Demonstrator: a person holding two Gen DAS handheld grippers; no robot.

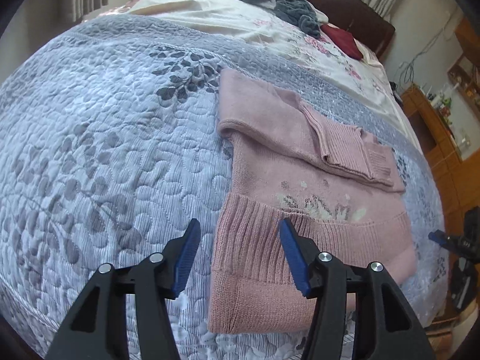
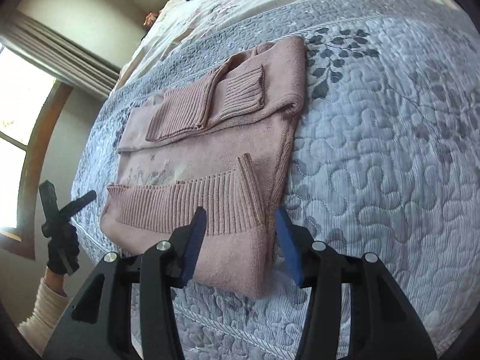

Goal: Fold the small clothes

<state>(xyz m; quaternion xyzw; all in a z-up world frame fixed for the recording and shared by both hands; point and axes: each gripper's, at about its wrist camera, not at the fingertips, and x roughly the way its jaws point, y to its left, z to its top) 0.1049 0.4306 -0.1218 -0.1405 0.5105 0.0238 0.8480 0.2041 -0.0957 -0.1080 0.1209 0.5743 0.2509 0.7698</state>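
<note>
Both tongs, left point(image 1: 238, 235) and right point(image 2: 241, 223), hang wide open over the sweater point(image 1: 300, 174); soft floppy knit, so I'd pinch the thick ribbed hem point(image 2: 186, 204) corners.

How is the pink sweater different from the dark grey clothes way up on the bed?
The pink sweater lies neatly folded with sleeves across; the dark grey clothes are a crumpled heap. The sweater rests on the blue-grey quilt, the grey clothes on the floral sheet. Both lie untouched.
</note>
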